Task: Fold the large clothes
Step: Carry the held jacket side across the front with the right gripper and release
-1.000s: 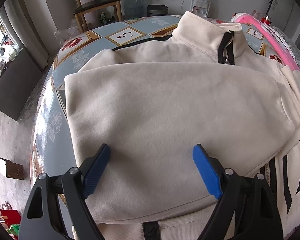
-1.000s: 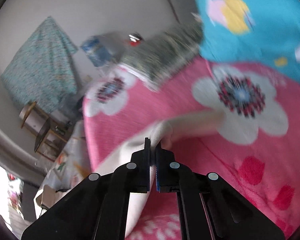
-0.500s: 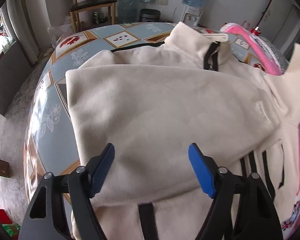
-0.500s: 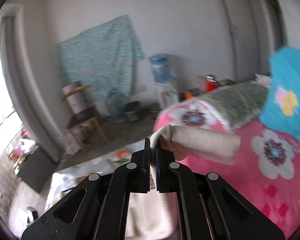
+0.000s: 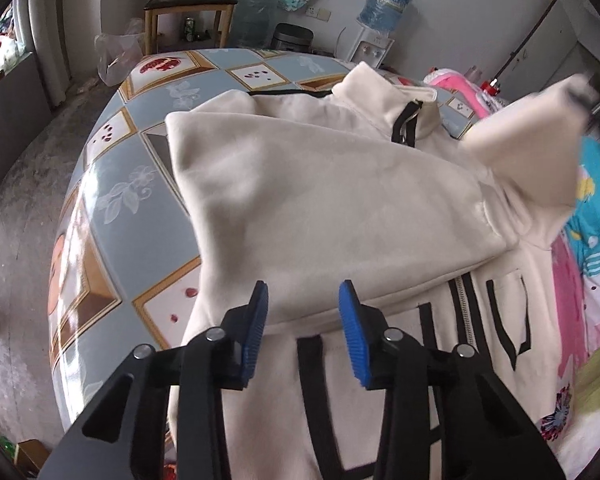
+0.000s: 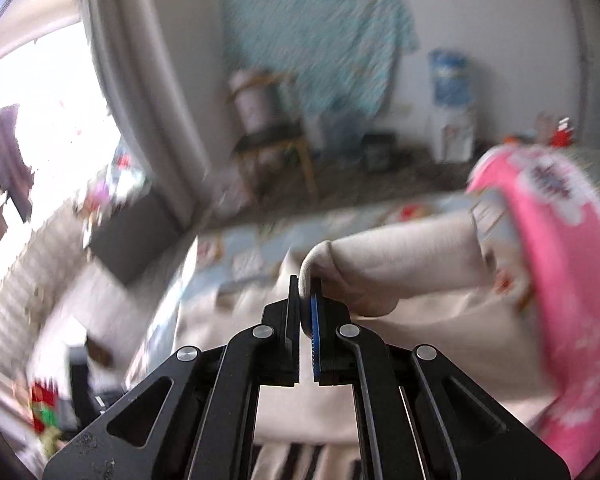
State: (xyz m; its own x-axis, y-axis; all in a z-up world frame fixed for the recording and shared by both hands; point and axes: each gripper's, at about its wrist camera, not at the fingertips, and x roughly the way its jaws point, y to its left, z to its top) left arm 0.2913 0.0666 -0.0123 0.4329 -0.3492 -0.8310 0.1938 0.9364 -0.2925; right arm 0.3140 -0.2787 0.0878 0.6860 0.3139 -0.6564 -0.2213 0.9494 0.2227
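- The left gripper [image 5: 302, 312] tilts steeply down over the near part of the cream jacket [image 5: 340, 208]; its fingers [image 5: 256, 320] have just been closing yet stand apart, nothing pinched between them, and whether they touch the fabric cannot be told.
- The right gripper [image 6: 305, 300] points downward across the room; its black and blue fingers [image 6: 315, 320] are clamped on the cuff of the jacket's right sleeve [image 6: 400, 264], which hangs lifted off the bench [image 5: 120, 184].
- In the left wrist view that sleeve [image 5: 540, 140] rises at the right edge, blurred, its cuff end at a dark shape near the frame border.
- The jacket is soft, fleece-like cloth with a stand-up collar [image 5: 384, 92], a black zipper and several black stripes on the front; one sleeve is folded flat across the chest.
- It lies spread on the bench, whose glossy cover shows blue and white squares with gold borders.
- One pink flowered blanket [image 6: 560, 280] sits beside the jacket.
- One wooden chair [image 5: 190, 4] and one water dispenser [image 5: 376, 20] stand by the far wall.
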